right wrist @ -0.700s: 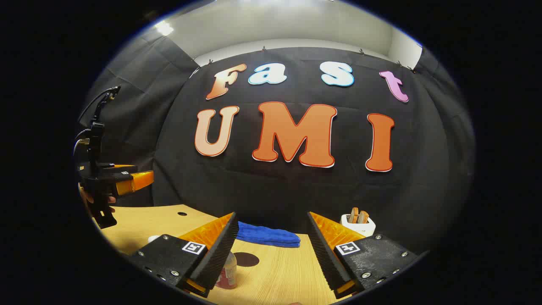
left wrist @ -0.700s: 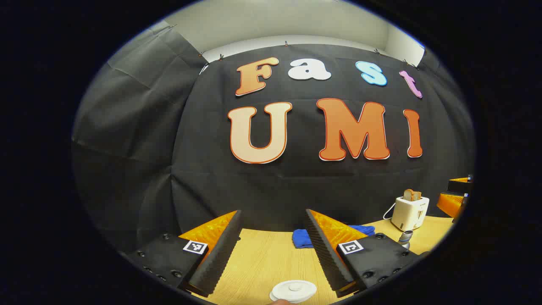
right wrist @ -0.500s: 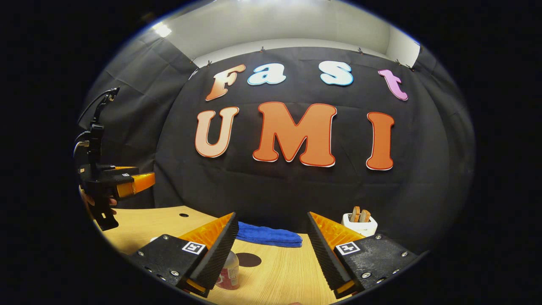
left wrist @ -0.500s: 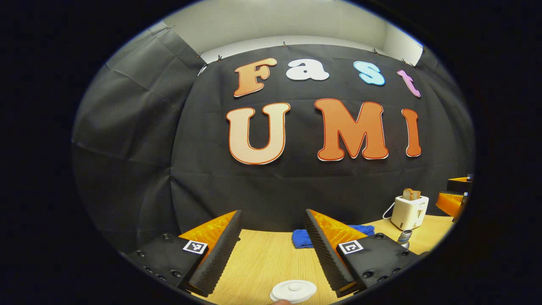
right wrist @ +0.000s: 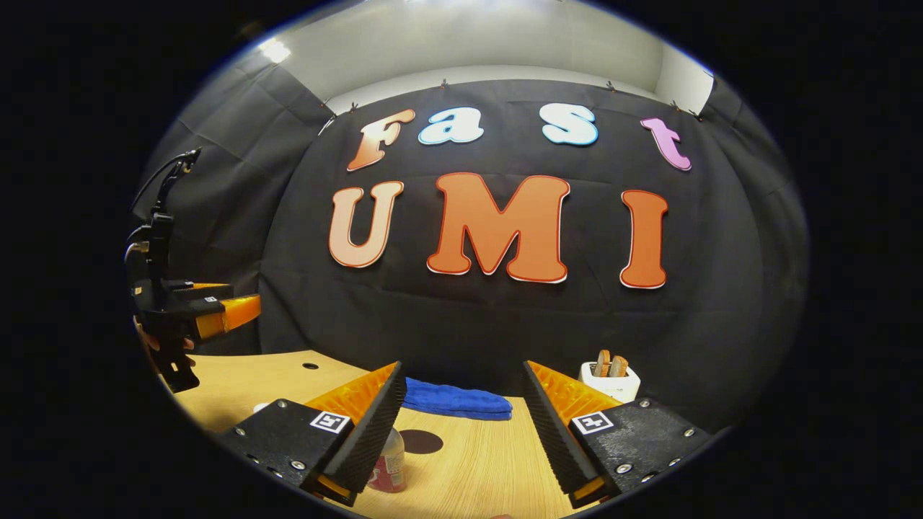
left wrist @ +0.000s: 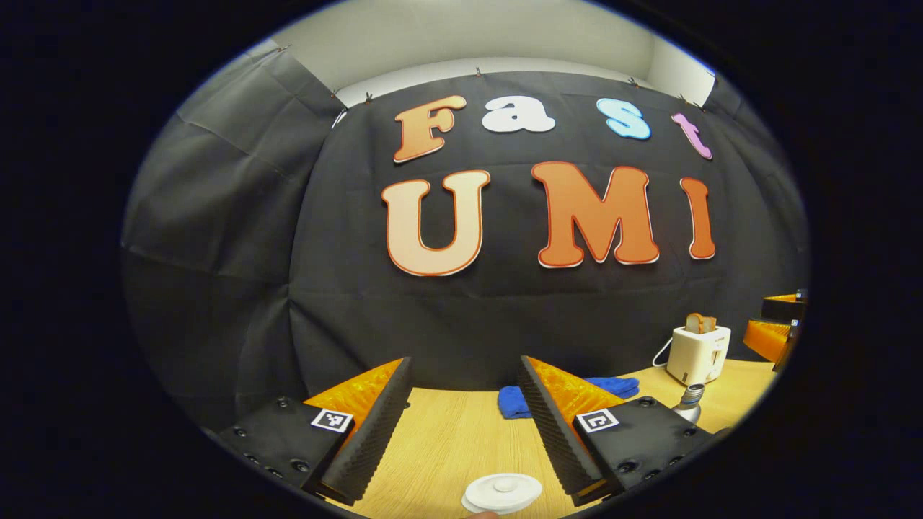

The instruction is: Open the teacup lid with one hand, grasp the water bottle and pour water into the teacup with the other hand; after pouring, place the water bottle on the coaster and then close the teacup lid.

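Left gripper view: the left gripper (left wrist: 465,425) hovers spread wide above the teacup lid (left wrist: 502,492) on the tabletop (left wrist: 440,440). The right gripper (right wrist: 461,425) is spread too, with the water bottle (right wrist: 390,461) beside its left finger.

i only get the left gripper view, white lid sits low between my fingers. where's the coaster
Observer: In the right gripper view the dark round coaster lies on the table, just in front of the blue cloth.
Operator: and the bottle
Observer: The bottle stands nearer than the coaster, partly hidden behind the left finger of the right gripper.
Operator: is that gripper holding it
Observer: No, its fingers are wide apart and grip nothing.
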### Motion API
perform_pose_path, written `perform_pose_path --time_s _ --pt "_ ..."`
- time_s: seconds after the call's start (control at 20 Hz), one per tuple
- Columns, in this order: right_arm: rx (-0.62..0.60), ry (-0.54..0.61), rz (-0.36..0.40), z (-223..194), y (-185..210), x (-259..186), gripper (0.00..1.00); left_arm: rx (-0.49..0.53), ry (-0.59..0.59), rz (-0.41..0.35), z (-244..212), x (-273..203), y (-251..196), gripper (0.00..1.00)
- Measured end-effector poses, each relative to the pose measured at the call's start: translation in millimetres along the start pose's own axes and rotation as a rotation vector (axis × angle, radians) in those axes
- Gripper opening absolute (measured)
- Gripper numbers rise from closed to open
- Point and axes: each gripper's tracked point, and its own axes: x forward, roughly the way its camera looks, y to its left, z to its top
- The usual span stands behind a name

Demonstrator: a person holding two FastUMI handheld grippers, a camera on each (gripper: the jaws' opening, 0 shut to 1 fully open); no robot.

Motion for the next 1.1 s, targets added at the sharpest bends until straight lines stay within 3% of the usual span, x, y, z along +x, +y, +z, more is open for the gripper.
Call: perform_pose_path --time_s 0.05,0.1,0.4,0.45,0.5,0.6,0.65,0.7,0.75,1.1 --pt "0.008 0.004 0.007 -2 2 -2 0.96 0.004 0.004 -0.001 -2 0 -1 1.00" --pt "0.011 0.011 0.012 -6 3 -2 0.96 0.004 0.008 -0.006 -4 0 -3 0.97" --pt "0.037 0.065 0.082 -29 24 -8 0.96 0.010 0.071 -0.047 -36 -5 -15 1.00" --pt "0.041 0.077 0.095 -35 28 -9 0.96 0.014 0.086 -0.054 -43 -7 -17 0.94" --pt "0.044 0.089 0.108 -41 33 -11 0.96 0.019 0.100 -0.060 -49 -8 -18 0.97" --pt "0.052 0.108 0.132 -50 43 -12 0.96 0.032 0.129 -0.072 -62 -11 -20 0.94" --pt "0.054 0.118 0.143 -53 46 -12 0.96 0.036 0.143 -0.077 -68 -14 -20 1.00" --pt "0.056 0.126 0.153 -57 49 -13 0.96 0.039 0.154 -0.082 -74 -16 -21 0.94" --pt "0.055 0.134 0.161 -60 52 -13 0.96 0.039 0.165 -0.087 -79 -18 -22 1.00" --pt "0.034 0.199 0.196 -90 69 -6 0.96 0.046 0.226 -0.102 -104 -27 -22 0.97"
